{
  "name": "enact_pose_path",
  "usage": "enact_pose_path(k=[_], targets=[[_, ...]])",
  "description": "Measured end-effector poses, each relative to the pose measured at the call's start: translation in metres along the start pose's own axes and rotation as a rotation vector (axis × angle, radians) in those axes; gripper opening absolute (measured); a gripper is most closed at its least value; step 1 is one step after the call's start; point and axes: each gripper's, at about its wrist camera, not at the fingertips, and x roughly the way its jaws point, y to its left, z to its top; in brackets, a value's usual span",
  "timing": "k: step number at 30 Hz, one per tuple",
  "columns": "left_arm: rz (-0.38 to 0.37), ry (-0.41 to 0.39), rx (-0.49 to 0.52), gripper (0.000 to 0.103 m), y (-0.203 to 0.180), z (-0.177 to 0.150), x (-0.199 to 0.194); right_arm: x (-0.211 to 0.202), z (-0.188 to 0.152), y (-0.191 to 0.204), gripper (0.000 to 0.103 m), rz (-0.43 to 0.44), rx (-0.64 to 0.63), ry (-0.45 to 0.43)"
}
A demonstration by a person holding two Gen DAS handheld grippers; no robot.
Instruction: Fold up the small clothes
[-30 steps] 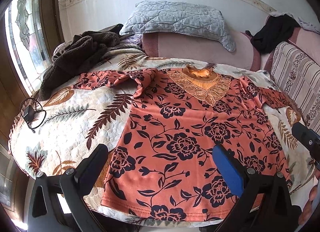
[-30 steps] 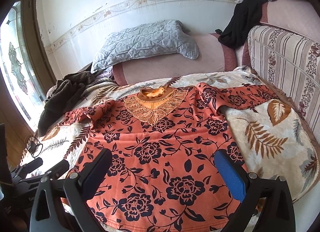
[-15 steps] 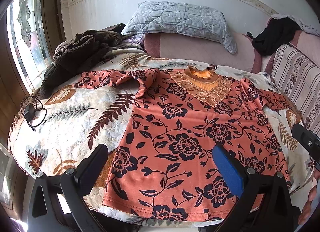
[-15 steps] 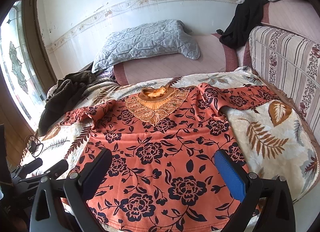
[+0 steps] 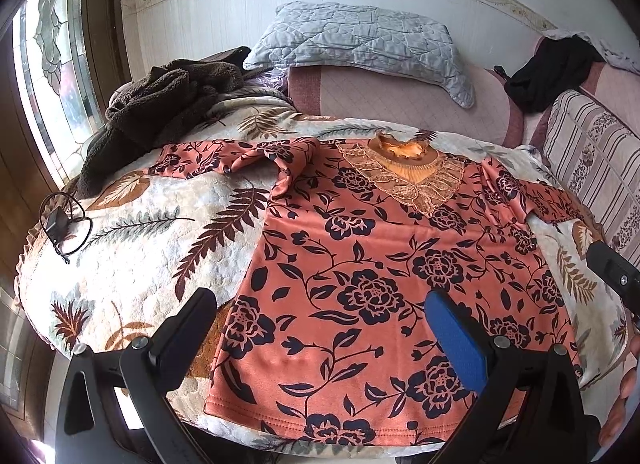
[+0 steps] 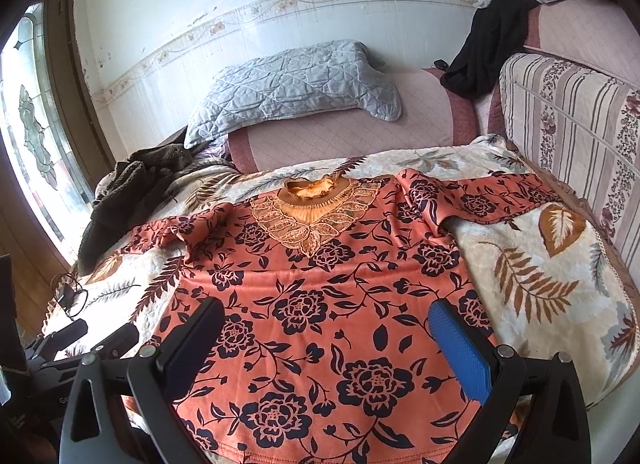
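An orange top with dark flowers (image 5: pixel 384 264) (image 6: pixel 320 304) lies flat, front up, on a leaf-patterned blanket (image 5: pixel 132 248) (image 6: pixel 532 284), its lace collar at the far end and both sleeves spread sideways. My left gripper (image 5: pixel 320 328) hovers open over the hem's left part, nothing between its fingers. Over the hem's middle my right gripper (image 6: pixel 328 340) is open too, a little above the cloth. The left gripper's fingers (image 6: pixel 76 340) show at the lower left of the right wrist view. At the right edge of the left wrist view the right gripper's finger (image 5: pixel 612 268) appears.
A dark brown fleece garment (image 5: pixel 160 99) is heaped at the far left. A grey quilted pillow (image 5: pixel 360 39) leans on the wall, black clothing (image 5: pixel 552 71) at the back right. A striped cushion (image 6: pixel 572 123) runs along the right. A black charger and cable (image 5: pixel 60 223) lie near the left edge.
Both grippers have drawn back and risen slightly, so more of the hem shows. The top has not moved and both grippers stay open.
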Motion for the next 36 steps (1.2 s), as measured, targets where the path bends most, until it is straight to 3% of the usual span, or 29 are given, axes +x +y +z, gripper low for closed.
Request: enact_pose_path(k=[16, 36], targets=[[-0.002, 0.013, -0.002, 0.103, 0.002, 0.001, 0.008, 0.006, -0.003, 0.000, 0.103, 0.012, 0.002, 0.004], [-0.004, 0.064, 0.007, 0.103, -0.001, 0.006, 0.052, 0.047, -0.003, -0.006, 0.103, 0.029, 0.016, 0.046]])
